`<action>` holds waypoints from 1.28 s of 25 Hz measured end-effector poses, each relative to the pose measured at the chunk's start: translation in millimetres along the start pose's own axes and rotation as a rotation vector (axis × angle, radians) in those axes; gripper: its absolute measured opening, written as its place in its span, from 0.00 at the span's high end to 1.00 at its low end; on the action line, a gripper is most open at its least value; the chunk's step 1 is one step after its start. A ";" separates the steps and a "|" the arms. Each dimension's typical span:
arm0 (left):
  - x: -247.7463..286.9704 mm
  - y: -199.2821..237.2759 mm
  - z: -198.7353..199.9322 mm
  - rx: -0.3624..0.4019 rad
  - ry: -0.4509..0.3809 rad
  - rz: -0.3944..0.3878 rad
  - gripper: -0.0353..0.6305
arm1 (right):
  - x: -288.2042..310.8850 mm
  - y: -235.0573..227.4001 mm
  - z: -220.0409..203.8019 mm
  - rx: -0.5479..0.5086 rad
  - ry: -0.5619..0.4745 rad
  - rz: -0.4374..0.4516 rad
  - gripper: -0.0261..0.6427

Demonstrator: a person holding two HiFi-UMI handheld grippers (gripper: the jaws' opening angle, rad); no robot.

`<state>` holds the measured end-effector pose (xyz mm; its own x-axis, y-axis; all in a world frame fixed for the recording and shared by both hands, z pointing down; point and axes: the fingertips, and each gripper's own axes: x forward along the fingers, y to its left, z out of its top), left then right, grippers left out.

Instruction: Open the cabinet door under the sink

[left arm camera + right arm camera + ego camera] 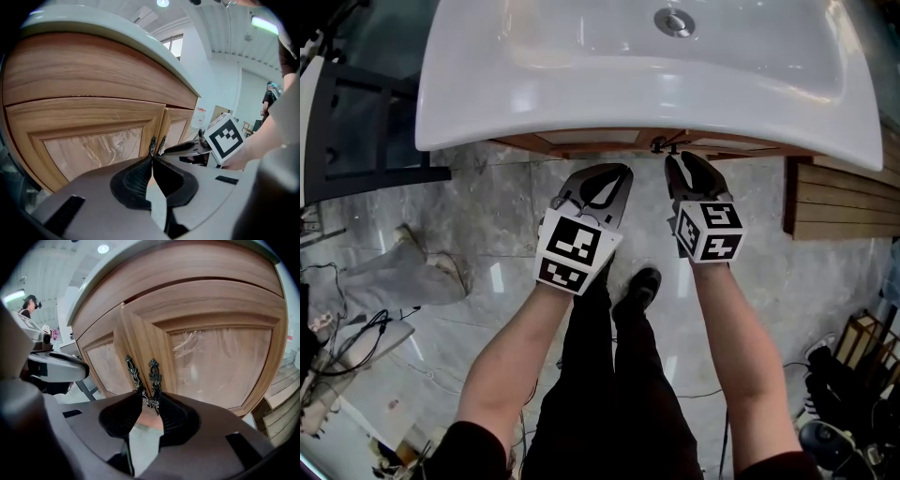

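Note:
A wooden cabinet (581,142) sits under the white sink (581,84). Its two doors, the left (105,364) and the right (220,362), are closed. Two ornate dark handles (133,371) (154,373) flank the middle seam. My right gripper (150,397) is open, and the handles' lower ends show in the gap between its tips, with neither pad pressing on them. In the head view the right gripper (684,164) reaches under the sink's rim near the handles (659,144). My left gripper (152,158) is shut on nothing, just short of the seam, beside the right one.
A black metal frame (356,141) stands to the left of the sink and stacked wooden slats (844,202) to the right. A crumpled cloth (403,277) and cables (347,347) lie on the marble floor. The person's legs and shoe (637,286) are below the grippers.

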<state>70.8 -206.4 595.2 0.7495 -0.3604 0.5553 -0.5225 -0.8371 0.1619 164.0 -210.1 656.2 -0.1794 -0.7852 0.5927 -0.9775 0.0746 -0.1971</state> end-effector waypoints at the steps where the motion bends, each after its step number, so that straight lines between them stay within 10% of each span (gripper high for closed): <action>1: 0.3 0.6 0.0 0.006 0.001 -0.009 0.91 | 2.9 -0.8 -0.5 -0.001 0.003 -0.005 0.78; 25: 16.2 -35.4 30.0 0.233 -0.045 -0.234 0.90 | -9.9 -2.8 -25.9 -0.001 0.009 0.058 0.81; 32: 28.5 -62.1 38.6 0.271 -0.079 -0.263 0.77 | -27.7 -2.3 -43.9 -0.007 0.013 0.067 0.81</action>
<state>140.3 -180.6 569.5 0.8781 -0.1408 0.4573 -0.1901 -0.9797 0.0633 166.4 -161.5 674.5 -0.2459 -0.7701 0.5886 -0.9640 0.1310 -0.2313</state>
